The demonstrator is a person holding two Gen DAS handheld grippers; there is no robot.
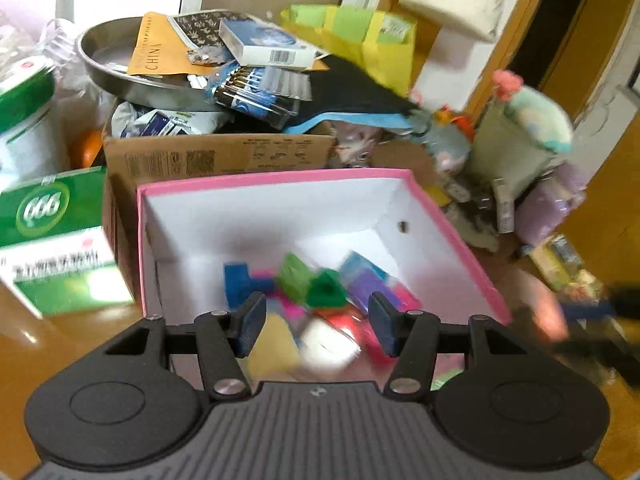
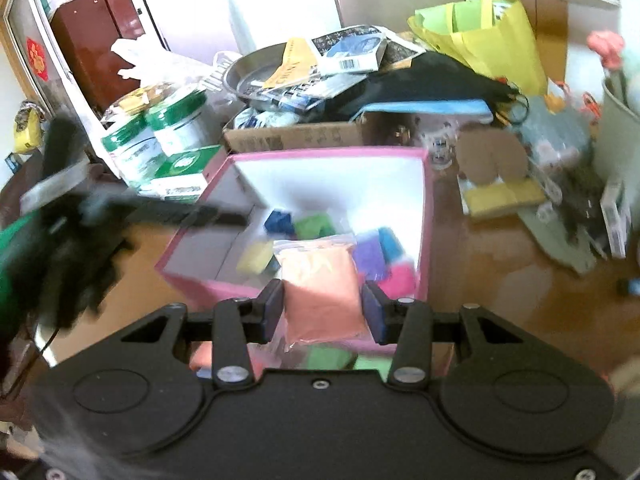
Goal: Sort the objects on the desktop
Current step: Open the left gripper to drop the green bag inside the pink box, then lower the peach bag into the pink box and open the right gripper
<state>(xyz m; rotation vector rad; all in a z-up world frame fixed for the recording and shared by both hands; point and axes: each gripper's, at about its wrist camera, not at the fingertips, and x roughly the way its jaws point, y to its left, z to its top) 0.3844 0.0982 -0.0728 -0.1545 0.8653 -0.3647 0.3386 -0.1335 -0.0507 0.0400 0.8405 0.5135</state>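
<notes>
Nearest in the right wrist view, the right tongs [image 2: 323, 312] grip a clear bag of orange-pink powder or clay [image 2: 320, 292], their pads pressed against both of its sides, at the near edge of the pink box [image 2: 426, 216]. The bag looks soft and light, its plastic skin likely slippery and easy to crumple; I judge a hold across the full middle of the bag, where it is now held, safer than pinching a loose corner.

In the left wrist view, the left tongs [image 1: 318, 322] stand open and hold nothing, hovering over the same pink box [image 1: 272, 180]. Below them lie small coloured pieces: a green block [image 1: 326, 290], a blue block [image 1: 236, 280], a purple one [image 1: 370, 284] and a yellow one [image 1: 276, 344], all blurred.

Behind the box stands a cardboard carton [image 1: 216, 156] piled with a metal tray [image 1: 116, 60], books and a yellow bag [image 1: 360, 36]. A green-and-white package [image 1: 52, 236] sits to the left on the brown table [image 1: 60, 344].
</notes>
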